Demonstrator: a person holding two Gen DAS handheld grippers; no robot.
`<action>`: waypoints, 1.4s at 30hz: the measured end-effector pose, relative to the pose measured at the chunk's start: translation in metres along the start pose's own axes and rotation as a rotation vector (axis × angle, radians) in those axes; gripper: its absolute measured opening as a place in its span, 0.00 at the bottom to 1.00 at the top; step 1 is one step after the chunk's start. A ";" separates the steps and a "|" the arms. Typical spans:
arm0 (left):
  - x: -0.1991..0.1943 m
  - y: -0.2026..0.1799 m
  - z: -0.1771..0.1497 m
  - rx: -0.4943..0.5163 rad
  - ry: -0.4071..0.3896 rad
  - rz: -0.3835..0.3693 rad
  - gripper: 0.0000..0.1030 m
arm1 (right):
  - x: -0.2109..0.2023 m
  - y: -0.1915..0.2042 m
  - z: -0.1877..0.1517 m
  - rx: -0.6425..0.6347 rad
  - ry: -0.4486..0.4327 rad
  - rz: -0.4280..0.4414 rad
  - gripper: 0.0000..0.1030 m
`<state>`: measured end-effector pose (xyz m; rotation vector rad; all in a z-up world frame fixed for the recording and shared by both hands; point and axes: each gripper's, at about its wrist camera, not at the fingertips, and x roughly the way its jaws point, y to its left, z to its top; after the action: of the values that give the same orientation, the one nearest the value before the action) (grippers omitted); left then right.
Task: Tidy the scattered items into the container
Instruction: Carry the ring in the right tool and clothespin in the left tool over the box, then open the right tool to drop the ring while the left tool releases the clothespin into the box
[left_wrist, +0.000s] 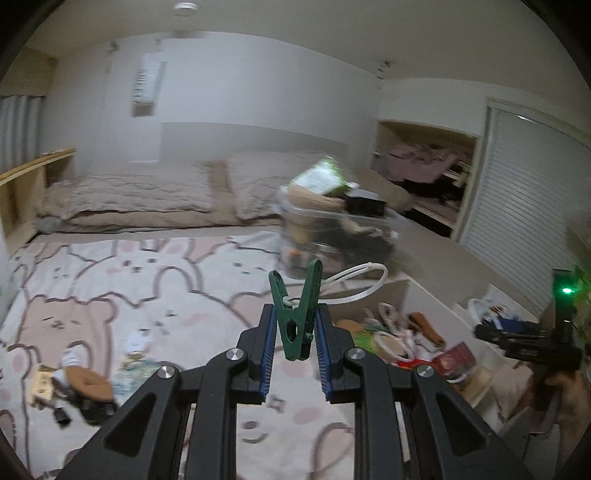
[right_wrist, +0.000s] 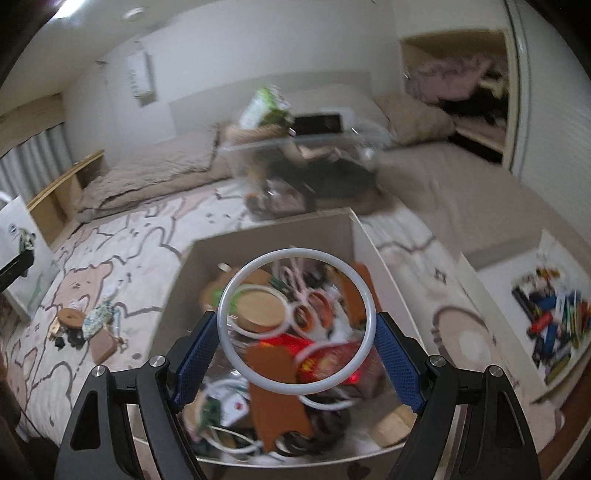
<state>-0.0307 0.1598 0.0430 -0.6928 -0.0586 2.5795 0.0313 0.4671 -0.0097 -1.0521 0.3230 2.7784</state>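
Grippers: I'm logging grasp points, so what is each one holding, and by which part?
Left gripper pinches a green clothespin by its lower body. Right gripper clamps a white ring across its outer rim.

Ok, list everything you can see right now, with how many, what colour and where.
clothes peg: one, green, clamped between the left jaws
ring: one, white, spanning the right jaws above the box
box: one, beige, on the bed, full of mixed items
clear tub: one, transparent, further back on the bed, piled high, blurred
bedspread: one, pink and white animal print, under everything
scattered items: a small pile, brown and black, on the bedspread, too blurred to count
pillows: beige, at the head of the bed
left gripper: black, blue pads
right gripper: black, blue pads
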 end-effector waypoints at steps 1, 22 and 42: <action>0.004 -0.009 0.000 0.012 0.006 -0.017 0.20 | 0.004 -0.006 -0.001 0.015 0.014 -0.005 0.81; 0.084 -0.116 -0.039 0.104 0.209 -0.206 0.20 | 0.054 -0.037 -0.021 0.142 0.246 -0.081 0.91; 0.118 -0.131 -0.070 0.128 0.339 -0.211 0.20 | 0.001 -0.010 -0.010 0.080 0.081 0.015 0.97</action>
<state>-0.0315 0.3242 -0.0520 -1.0061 0.1338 2.2138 0.0394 0.4745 -0.0192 -1.1491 0.4501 2.7153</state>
